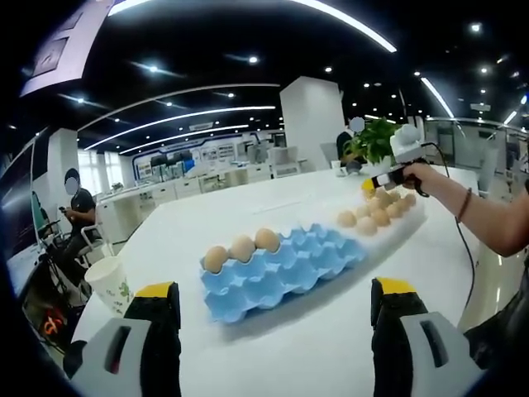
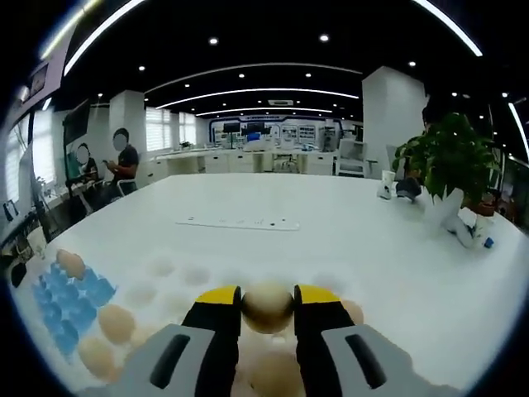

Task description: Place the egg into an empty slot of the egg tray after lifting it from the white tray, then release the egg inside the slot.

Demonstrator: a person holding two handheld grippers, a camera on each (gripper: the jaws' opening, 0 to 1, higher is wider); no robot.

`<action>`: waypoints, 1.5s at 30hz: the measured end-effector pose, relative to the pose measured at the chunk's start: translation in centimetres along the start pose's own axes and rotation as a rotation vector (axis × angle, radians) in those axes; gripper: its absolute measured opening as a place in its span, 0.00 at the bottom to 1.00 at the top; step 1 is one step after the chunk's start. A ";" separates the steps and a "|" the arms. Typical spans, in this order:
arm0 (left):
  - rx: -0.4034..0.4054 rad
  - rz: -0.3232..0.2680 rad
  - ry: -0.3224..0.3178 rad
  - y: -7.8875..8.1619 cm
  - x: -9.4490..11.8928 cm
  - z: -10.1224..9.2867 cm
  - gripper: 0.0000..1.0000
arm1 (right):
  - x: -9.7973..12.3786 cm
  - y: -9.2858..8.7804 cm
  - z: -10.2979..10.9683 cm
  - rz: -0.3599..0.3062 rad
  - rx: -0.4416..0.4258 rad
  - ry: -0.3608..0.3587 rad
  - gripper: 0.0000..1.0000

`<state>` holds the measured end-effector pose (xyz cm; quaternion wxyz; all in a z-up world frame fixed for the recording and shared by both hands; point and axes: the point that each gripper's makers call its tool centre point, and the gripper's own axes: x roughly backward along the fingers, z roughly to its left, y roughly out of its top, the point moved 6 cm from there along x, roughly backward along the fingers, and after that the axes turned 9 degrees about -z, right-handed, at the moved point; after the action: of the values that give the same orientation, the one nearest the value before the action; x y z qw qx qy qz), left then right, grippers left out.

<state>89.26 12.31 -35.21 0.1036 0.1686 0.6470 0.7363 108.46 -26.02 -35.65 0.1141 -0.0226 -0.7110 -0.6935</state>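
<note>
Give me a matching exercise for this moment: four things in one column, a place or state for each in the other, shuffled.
Things:
1. Right tool
2. Left tool
3. Light blue plastic egg tray
4. White paper cup with green print

Places or states:
A. Holds three brown eggs in its far row
B. Stands at the table's edge
C. Shut on a brown egg
D. Open, holding nothing

Pairs: 1-C, 2-D, 3-A, 4-B
</note>
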 end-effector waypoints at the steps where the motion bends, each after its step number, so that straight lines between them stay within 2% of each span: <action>1: 0.001 0.000 0.001 0.0 0.0 0.0 0.98 | 0.1 0.0 0.2 0.002 0.002 0.007 0.26; 9: 0.001 -0.003 0.003 -0.1 0.4 0.0 0.98 | 0.3 -0.2 1.0 0.001 0.000 0.037 0.26; 22: 0.002 -0.004 0.000 -0.2 0.8 -0.2 0.98 | 0.7 -0.7 3.7 -0.013 0.011 0.128 0.26; 28: 0.002 -0.004 0.000 -0.3 1.0 -0.2 0.98 | 0.7 -0.8 4.5 -0.011 0.011 0.146 0.26; 36: 0.002 0.000 -0.003 -0.4 1.2 -0.3 0.98 | 1.0 -0.6 6.6 -0.038 -0.016 0.204 0.26; 45: 0.003 -0.008 0.004 -0.2 1.5 -0.1 0.98 | 0.9 -1.1 8.7 -0.024 -0.035 0.241 0.26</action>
<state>87.86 12.77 -35.24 0.1049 0.1646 0.6491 0.7352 106.26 -17.54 -36.65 0.1901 0.0672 -0.6802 -0.7047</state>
